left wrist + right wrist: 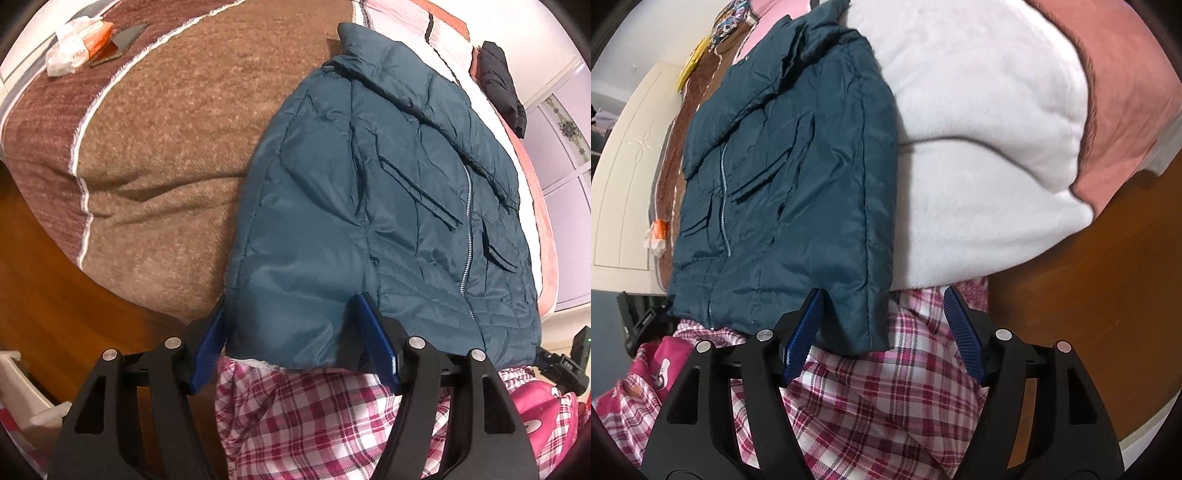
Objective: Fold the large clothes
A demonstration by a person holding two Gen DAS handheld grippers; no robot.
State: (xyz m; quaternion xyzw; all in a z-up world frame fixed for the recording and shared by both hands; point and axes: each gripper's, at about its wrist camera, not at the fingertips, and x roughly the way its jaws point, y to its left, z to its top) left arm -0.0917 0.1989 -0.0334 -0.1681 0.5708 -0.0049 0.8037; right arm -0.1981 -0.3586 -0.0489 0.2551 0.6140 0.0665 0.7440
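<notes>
on the bed [155, 155] lies one teal jacket [369, 206]; two grippers, left gripper [291, 321] and right gripper [882, 314], both spread wide at its hem.

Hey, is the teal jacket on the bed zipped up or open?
Zipped shut. The teal jacket lies flat with both front panels meeting along the closed zipper, its hem hanging over the bed's edge.

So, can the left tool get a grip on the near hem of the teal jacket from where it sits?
Probably yes. The left tool is open, with the hem of the teal jacket already lying between its blue fingers. Nothing covers that edge, which hangs over plaid fabric.
</notes>
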